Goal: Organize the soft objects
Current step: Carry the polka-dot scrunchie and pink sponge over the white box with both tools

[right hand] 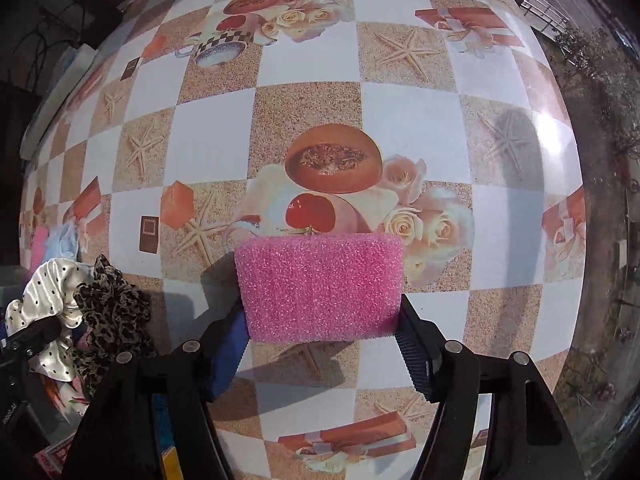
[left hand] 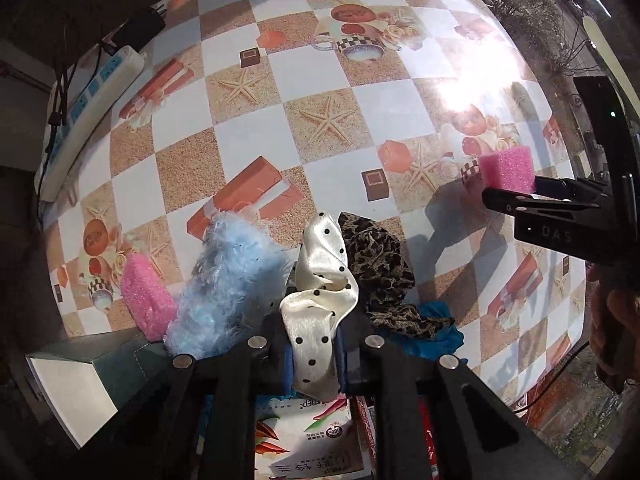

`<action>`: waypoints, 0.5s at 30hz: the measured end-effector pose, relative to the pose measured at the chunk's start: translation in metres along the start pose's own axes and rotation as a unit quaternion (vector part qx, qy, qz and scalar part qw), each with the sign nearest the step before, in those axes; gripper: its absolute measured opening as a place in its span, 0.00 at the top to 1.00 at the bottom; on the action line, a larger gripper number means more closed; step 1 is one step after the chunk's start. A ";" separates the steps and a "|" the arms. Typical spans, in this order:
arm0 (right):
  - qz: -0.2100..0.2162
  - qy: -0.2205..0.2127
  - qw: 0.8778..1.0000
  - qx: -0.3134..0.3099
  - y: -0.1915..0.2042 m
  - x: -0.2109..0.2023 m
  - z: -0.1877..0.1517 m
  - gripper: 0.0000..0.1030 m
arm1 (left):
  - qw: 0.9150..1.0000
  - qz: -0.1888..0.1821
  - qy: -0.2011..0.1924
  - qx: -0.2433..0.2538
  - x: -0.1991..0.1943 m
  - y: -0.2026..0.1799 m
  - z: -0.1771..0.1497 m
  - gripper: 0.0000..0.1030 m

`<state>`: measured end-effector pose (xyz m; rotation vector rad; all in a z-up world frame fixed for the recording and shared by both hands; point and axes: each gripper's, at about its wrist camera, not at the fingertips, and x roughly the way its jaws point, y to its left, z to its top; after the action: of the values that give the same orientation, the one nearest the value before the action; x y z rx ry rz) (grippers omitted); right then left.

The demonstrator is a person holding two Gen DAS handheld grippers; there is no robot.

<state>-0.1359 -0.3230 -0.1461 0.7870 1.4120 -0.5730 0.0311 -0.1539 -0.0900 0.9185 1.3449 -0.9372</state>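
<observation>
Reading "DAS" – right gripper point(left hand: 516, 192) clamping pink sponge point(right hand: 320, 286).

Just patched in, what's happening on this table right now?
A person is sorting soft items with two handheld grippers. The left gripper has its jaws closed on a cream polka-dot scrunchie, with a leopard-print scrunchie, a fluffy blue piece and a pink sponge bunched close around it. The right gripper holds a second pink sponge above the patterned tablecloth, apart from the pile.
</observation>
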 end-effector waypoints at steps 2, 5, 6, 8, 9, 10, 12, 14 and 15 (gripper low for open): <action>0.017 -0.016 1.000 0.013 -0.008 -0.018 -0.015 0.32 | 1.000 0.011 -0.028 0.004 -0.017 -0.001 -0.004 0.83; 0.031 -0.031 0.999 0.022 -0.013 -0.041 -0.038 0.32 | 0.997 0.022 -0.067 0.017 -0.042 -0.010 -0.019 0.83; 0.036 -0.033 0.999 0.023 -0.009 -0.050 -0.049 0.32 | 0.996 0.026 -0.077 0.022 -0.053 -0.003 -0.019 0.83; 0.038 -0.041 0.998 0.021 0.007 -0.063 -0.076 0.32 | 0.995 0.028 -0.091 0.030 -0.065 -0.006 -0.030 0.83; 0.036 -0.045 0.998 0.020 0.015 -0.074 -0.096 0.32 | 0.995 0.027 -0.095 0.033 -0.069 -0.006 -0.037 0.83; 0.037 -0.047 0.998 0.022 0.026 -0.074 -0.107 0.32 | 0.994 0.024 -0.097 0.035 -0.073 -0.008 -0.045 0.83; 0.039 -0.049 0.998 0.029 0.043 -0.071 -0.121 0.32 | 0.995 0.014 -0.095 0.038 -0.078 -0.009 -0.060 0.83; 0.040 -0.046 0.997 0.040 0.047 -0.067 -0.125 0.32 | 0.995 0.009 -0.088 0.042 -0.079 -0.008 -0.076 0.83; 0.042 -0.046 0.997 0.044 0.046 -0.064 -0.125 0.32 | 0.995 0.007 -0.086 0.046 -0.079 -0.008 -0.087 0.83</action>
<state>-0.1874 -0.2045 -0.0744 0.8753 1.2696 -0.6013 -0.0090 -0.0746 -0.0124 0.8945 1.1557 -1.0492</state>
